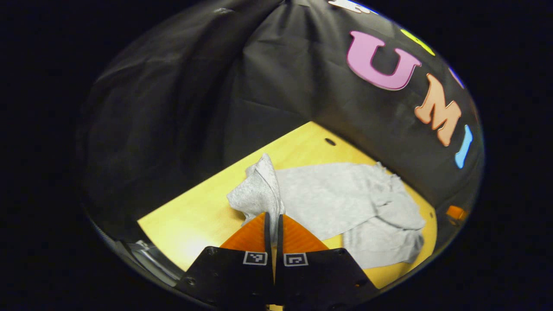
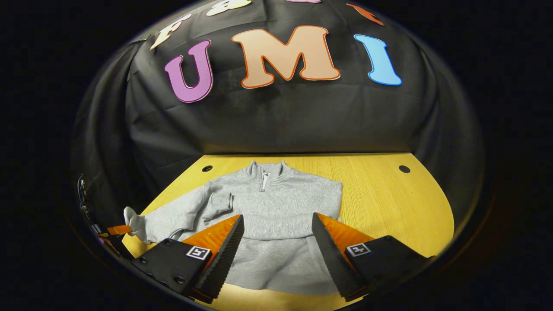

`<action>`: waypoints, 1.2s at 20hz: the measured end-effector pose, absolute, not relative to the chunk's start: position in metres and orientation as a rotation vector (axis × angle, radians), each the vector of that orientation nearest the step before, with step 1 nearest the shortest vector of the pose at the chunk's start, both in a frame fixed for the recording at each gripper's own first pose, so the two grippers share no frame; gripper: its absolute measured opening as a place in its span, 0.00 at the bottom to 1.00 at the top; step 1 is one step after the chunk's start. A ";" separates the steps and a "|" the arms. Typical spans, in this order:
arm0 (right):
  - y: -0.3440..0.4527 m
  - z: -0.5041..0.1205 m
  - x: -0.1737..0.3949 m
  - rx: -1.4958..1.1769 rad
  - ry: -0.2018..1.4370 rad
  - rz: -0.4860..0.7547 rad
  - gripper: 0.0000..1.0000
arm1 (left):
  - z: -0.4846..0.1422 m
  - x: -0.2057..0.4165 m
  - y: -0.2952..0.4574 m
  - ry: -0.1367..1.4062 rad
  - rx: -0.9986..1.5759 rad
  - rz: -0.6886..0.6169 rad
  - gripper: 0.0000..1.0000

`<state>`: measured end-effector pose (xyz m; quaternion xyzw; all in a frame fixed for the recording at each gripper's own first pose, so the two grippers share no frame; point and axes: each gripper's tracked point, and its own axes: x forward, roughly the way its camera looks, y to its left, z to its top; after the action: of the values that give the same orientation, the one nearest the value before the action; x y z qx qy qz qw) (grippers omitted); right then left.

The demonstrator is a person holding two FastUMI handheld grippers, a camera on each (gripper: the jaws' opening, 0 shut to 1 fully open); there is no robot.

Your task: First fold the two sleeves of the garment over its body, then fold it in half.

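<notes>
The table [image 2: 389, 203] is bearing the grey garment [image 2: 281, 207] at centre frame, body flat, one sleeve already lying across its chest. The other sleeve [image 1: 259, 190] is rising at lower centre, pinched between the clenched left gripper [image 1: 273, 224], judged ready for folding inward. The right gripper [image 2: 276, 233] is hovering spread wide, empty, above the hem.

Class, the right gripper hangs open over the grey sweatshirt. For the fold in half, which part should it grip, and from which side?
Probably the bottom hem, approached from the table's near edge. The sweatshirt lies flat with its collar far and the hem nearest the right gripper, a free edge that a finger can slide under.
</notes>
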<state>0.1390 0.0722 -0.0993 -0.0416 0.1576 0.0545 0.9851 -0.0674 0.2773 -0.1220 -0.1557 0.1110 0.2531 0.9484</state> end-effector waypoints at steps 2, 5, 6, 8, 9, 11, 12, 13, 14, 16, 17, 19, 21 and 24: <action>0.067 -0.101 0.135 -0.066 0.325 0.105 0.98 | -0.110 -0.041 0.249 0.218 -0.295 0.439 0.00; 0.053 -0.101 0.131 -0.058 0.331 0.091 0.98 | -0.095 0.002 0.198 0.212 -0.264 0.313 0.00; 0.048 -0.103 0.130 -0.050 0.337 0.088 0.98 | -0.089 0.016 0.180 0.213 -0.257 0.273 0.00; 0.034 -0.099 0.127 -0.037 0.339 0.075 0.98 | -0.080 0.042 0.147 0.208 -0.248 0.194 0.00; 0.028 -0.097 0.126 -0.037 0.337 0.066 0.98 | -0.077 0.054 0.130 0.206 -0.253 0.155 0.00; 0.014 -0.096 0.124 -0.031 0.344 0.051 0.98 | -0.073 0.076 0.097 0.210 -0.244 0.090 0.00; 0.008 -0.095 0.124 -0.026 0.347 0.046 0.98 | -0.072 0.085 0.084 0.213 -0.234 0.061 0.00; 0.002 -0.095 0.122 -0.023 0.352 0.040 0.98 | -0.072 0.095 0.069 0.214 -0.226 0.036 0.00; -0.004 -0.094 0.121 -0.020 0.355 0.036 0.98 | -0.070 0.105 0.054 0.216 -0.219 0.008 0.00; -0.010 -0.091 0.119 -0.017 0.355 0.036 0.95 | -0.067 0.121 0.029 0.216 -0.206 -0.043 0.02; -0.014 -0.092 0.119 -0.020 0.355 0.034 0.94 | -0.067 0.129 0.016 0.216 -0.204 -0.062 0.00; -0.019 -0.091 0.119 -0.022 0.359 0.034 0.98 | -0.064 0.147 -0.006 0.214 -0.205 -0.094 0.00; -0.027 -0.090 0.117 -0.021 0.364 0.038 0.98 | -0.062 0.163 -0.031 0.207 -0.201 -0.127 0.00; -0.039 -0.092 0.119 -0.025 0.372 0.037 0.98 | -0.062 0.187 -0.067 0.207 -0.181 -0.183 0.00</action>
<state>0.1186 -0.0385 -0.0921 -0.0126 0.1851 0.0184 0.9825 0.1868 -0.0667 -0.0615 -0.0901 0.1029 -0.0911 0.9864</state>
